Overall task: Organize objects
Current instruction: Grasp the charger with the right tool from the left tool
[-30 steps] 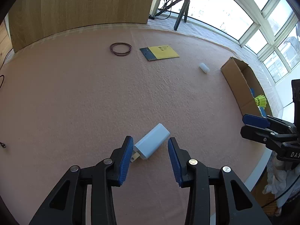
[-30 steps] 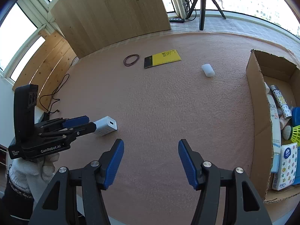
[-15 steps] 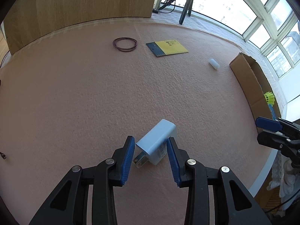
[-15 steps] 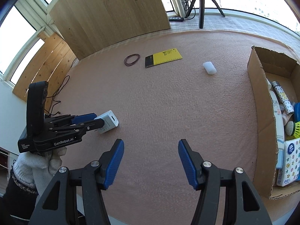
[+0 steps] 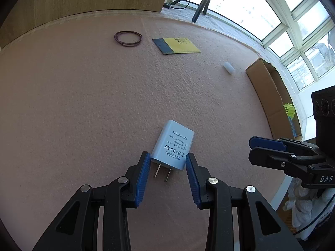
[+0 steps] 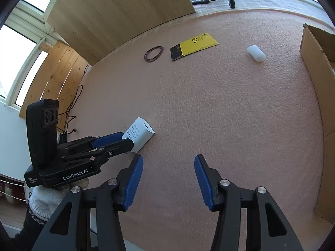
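The cardboard box (image 5: 270,96) holds a yellow shuttlecock (image 5: 289,110). The white adapter (image 5: 172,145) (prongs exposed) lies between the spread left claw (image 5: 168,163); the right claw (image 6: 168,163) is closing, empty.

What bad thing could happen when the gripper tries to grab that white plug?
The left gripper reaches only the white plug's prong end, so the plug might twist or slip out when lifted. The pads might also pinch the metal prongs. The right gripper, closing on nothing, sits close and could bump it.
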`<state>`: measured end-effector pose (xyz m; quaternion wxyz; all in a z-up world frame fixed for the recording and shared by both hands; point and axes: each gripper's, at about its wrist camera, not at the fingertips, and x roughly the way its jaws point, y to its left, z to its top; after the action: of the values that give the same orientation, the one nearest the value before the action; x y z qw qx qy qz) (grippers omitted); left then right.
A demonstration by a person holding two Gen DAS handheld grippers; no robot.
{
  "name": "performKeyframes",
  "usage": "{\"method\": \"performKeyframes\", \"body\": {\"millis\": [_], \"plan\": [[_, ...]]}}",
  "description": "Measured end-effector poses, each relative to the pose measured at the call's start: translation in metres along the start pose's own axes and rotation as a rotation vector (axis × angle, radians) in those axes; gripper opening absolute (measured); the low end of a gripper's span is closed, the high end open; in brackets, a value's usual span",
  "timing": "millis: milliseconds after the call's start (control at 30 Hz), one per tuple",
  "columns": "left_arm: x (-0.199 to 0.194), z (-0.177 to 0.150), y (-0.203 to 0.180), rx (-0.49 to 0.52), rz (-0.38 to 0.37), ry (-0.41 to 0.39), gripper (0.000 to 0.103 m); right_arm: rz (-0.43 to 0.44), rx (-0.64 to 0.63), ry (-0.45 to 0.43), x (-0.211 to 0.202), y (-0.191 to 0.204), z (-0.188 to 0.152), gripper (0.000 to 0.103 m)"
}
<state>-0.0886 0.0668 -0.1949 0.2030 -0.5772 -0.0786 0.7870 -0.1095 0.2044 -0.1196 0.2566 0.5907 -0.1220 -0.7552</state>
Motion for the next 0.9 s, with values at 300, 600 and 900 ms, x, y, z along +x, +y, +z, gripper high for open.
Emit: {"method": "performKeyframes", "body": {"millis": [300,600,900], "plan": [[0.009,-0.016,-0.025,-0.025,-0.034,-0.008,0.038,0.046,0.047,0.044,0.03,-0.004,0.011,0.039],[0.008,-0.005,-0.016,-0.055,-0.028,-0.016,0.038,0.071,0.012,0.084,0.053,0.014,0.028,0.039],[0.012,-0.005,-0.021,-0.053,-0.039,-0.005,0.036,0.082,0.007,0.119,0.065,0.022,0.028,0.03]]}}
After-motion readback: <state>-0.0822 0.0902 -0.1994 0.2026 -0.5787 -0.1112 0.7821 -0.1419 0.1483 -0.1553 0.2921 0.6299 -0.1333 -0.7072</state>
